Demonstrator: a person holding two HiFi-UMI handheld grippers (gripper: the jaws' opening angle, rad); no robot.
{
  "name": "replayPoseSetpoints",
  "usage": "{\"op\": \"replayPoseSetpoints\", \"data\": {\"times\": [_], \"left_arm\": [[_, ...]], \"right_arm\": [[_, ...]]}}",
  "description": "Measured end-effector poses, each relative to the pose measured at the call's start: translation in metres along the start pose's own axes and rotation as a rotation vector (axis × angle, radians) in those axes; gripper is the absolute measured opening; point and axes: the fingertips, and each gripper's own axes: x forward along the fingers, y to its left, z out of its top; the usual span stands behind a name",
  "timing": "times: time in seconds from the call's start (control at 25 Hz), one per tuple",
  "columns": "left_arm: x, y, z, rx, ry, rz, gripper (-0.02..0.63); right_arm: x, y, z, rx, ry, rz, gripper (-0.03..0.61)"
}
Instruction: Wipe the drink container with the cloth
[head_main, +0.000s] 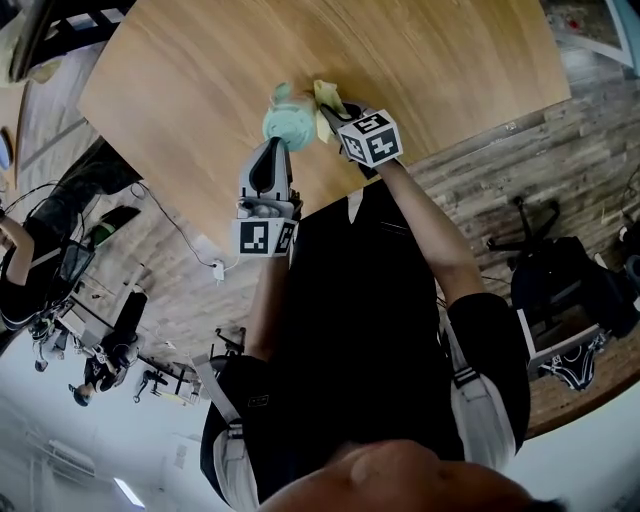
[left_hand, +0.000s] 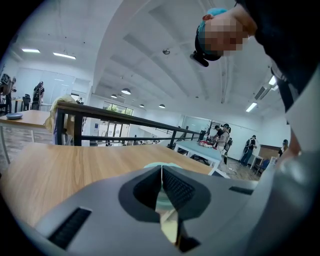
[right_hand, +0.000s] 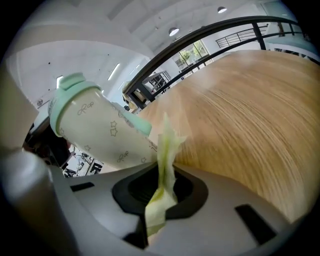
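Yellow-green cloth strip (right_hand: 165, 165) is clamped in the closed right claw (right_hand: 161, 186). Pale plastic drink container with mint cap (right_hand: 95, 130) lies just up-left of it, long axis tilted, cap farthest. Left claw (left_hand: 161, 189) is nearly closed, apparently on a thin part of the container, over the wooden table (right_hand: 250, 110).

container (right_hand: 102, 132): cream, mint lid and band, faint star prints
cloth (right_hand: 165, 155): pale yellow-green
table (head_main: 420, 70): light wood grain
right gripper (right_hand: 162, 187): grey, black pads

Two grippers are showing, one left gripper (head_main: 274, 148) and one right gripper (head_main: 331, 114). One drink container (head_main: 291, 123), one cloth (head_main: 327, 97) and one wooden table (head_main: 420, 60) are showing alongside them.
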Motion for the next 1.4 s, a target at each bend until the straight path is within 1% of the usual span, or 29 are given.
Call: {"op": "replayPoseSetpoints", "data": {"times": [0.16,0.24,0.4,0.52,0.72,0.88,1.16,1.28,1.4], "left_arm": [[-0.002,0.004,-0.001,-0.003,0.003,0.009,0.026],[-0.004,0.005,0.000,-0.004,0.004,0.009,0.025],[-0.005,0.002,-0.001,0.002,0.004,0.000,0.026],[-0.007,0.002,-0.001,0.000,0.004,-0.002,0.026],[-0.006,0.003,-0.001,0.000,-0.002,-0.001,0.026],[-0.006,0.001,-0.001,-0.005,-0.007,-0.005,0.025],[-0.005,0.002,-0.002,-0.002,-0.013,-0.002,0.026],[-0.004,0.002,-0.003,0.003,-0.012,-0.006,0.026],[-0.004,0.001,-0.003,-0.004,-0.016,-0.018,0.025]], "right_arm": [[-0.003,0.009,0.003,-0.017,0.000,0.049,0.046],[-0.007,0.016,0.006,-0.037,-0.007,0.058,0.046],[-0.020,0.027,0.012,-0.105,-0.022,0.061,0.045],[-0.031,0.039,0.019,-0.145,-0.039,0.081,0.046],[-0.055,0.064,0.034,-0.249,-0.080,0.113,0.046],[-0.077,0.081,0.044,-0.308,-0.115,0.136,0.045],[-0.089,0.095,0.047,-0.361,-0.131,0.158,0.046],[-0.085,0.096,0.043,-0.373,-0.113,0.154,0.046],[-0.074,0.088,0.034,-0.374,-0.081,0.127,0.046]]}}
